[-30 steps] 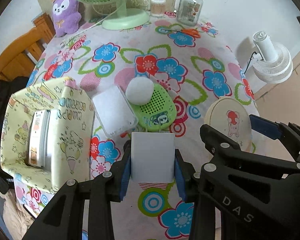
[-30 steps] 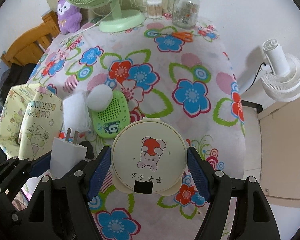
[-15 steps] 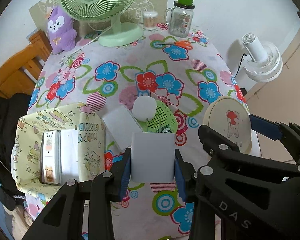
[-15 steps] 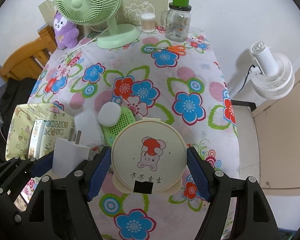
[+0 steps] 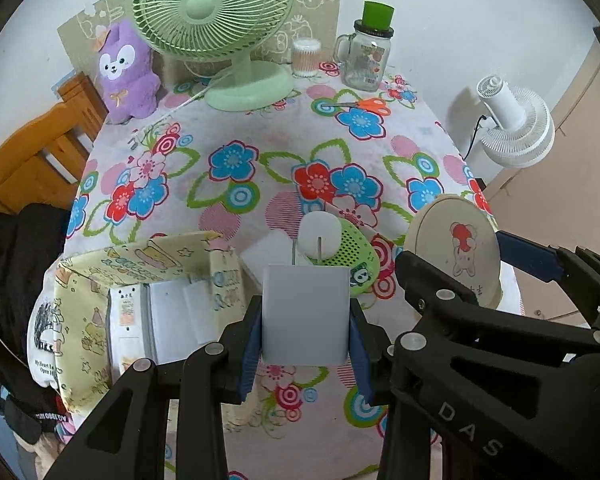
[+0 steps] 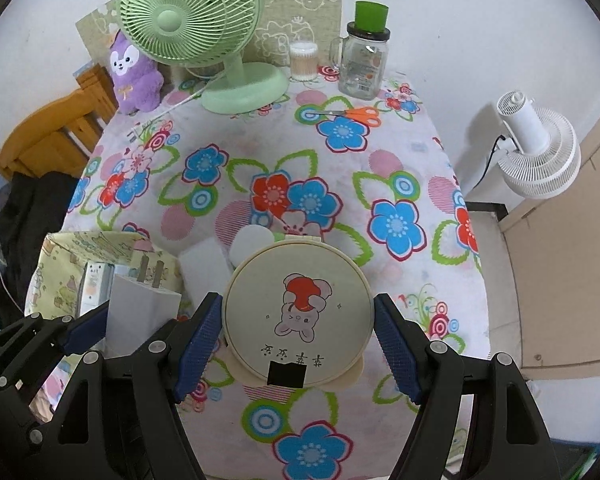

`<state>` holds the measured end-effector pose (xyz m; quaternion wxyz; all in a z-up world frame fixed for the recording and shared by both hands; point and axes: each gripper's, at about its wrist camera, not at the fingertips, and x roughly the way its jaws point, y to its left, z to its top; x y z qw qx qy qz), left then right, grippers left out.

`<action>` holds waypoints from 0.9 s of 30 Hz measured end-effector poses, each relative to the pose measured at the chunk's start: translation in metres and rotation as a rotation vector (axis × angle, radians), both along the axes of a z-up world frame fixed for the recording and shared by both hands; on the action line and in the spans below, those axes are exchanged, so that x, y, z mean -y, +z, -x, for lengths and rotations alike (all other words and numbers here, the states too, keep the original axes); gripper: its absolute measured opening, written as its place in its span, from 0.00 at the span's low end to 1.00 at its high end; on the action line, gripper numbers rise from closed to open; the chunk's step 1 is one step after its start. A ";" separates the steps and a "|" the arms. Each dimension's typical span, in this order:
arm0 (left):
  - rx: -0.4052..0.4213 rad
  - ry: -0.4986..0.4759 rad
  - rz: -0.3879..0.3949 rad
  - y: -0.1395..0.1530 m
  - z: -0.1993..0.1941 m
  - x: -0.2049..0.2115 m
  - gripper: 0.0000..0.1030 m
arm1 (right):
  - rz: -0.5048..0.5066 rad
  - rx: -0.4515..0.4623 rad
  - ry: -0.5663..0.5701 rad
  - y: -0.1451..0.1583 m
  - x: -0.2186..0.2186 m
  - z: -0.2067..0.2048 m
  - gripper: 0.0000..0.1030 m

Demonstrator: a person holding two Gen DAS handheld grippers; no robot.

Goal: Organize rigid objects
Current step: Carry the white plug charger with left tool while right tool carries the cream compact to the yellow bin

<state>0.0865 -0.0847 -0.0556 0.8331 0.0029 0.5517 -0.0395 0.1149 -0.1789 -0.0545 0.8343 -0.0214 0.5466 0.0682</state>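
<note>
Left gripper (image 5: 305, 330) grips charger (image 5: 305, 314), prongs forward; right gripper (image 6: 298, 338) clasps mirror (image 6: 298, 316).

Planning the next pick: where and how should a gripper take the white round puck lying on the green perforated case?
Grip the white round puck across its curved rim, coming straight down from above. It lies flat on the green perforated case, so its edge stands clear of the case. The white block crowds its left, so set the fingers front to back.
</note>
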 end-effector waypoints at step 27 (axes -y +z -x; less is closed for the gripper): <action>0.010 -0.045 0.036 -0.007 0.005 -0.094 0.39 | 0.026 -0.002 -0.017 -0.001 -0.095 0.006 0.75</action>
